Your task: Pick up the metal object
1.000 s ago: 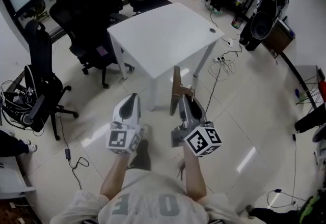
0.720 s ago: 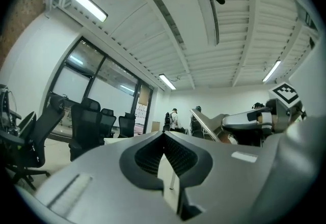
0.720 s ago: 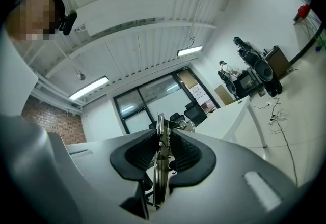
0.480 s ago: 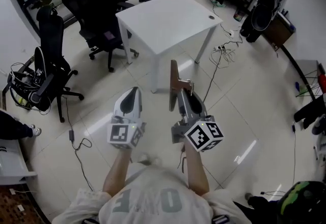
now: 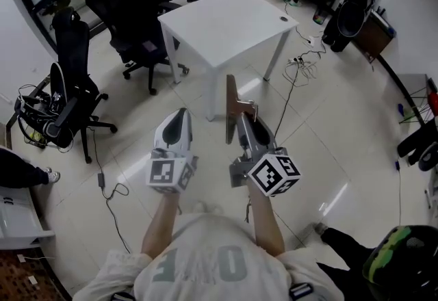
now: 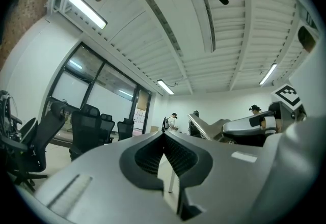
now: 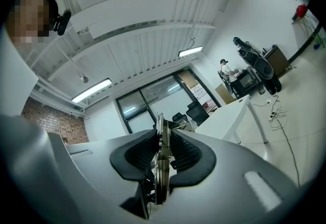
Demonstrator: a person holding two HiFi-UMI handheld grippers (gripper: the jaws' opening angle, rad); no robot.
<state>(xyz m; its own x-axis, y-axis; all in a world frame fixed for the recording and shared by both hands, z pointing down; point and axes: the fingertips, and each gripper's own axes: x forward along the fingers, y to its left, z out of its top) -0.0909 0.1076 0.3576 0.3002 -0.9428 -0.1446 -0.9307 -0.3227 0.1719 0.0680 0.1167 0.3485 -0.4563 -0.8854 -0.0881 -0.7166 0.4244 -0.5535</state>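
I look down on a pale, glossy tiled floor (image 5: 342, 156) where a white table (image 5: 226, 26) stands, with black office chairs (image 5: 130, 12) crowded just beside it. Cables (image 5: 301, 74) trail over the tiles. Tall glass windows (image 6: 91, 98) line one wall, and strip lights (image 6: 85, 9) glow on a white slatted ceiling (image 6: 204, 55).

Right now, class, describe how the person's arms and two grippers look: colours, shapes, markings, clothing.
The left gripper has a pale grey tapered shell with a dark top strip; the right gripper is darker grey. Each carries a white cube with black square markers. The tongs have black ribbed pads. The person wears a light short-sleeved T-shirt with large letters.
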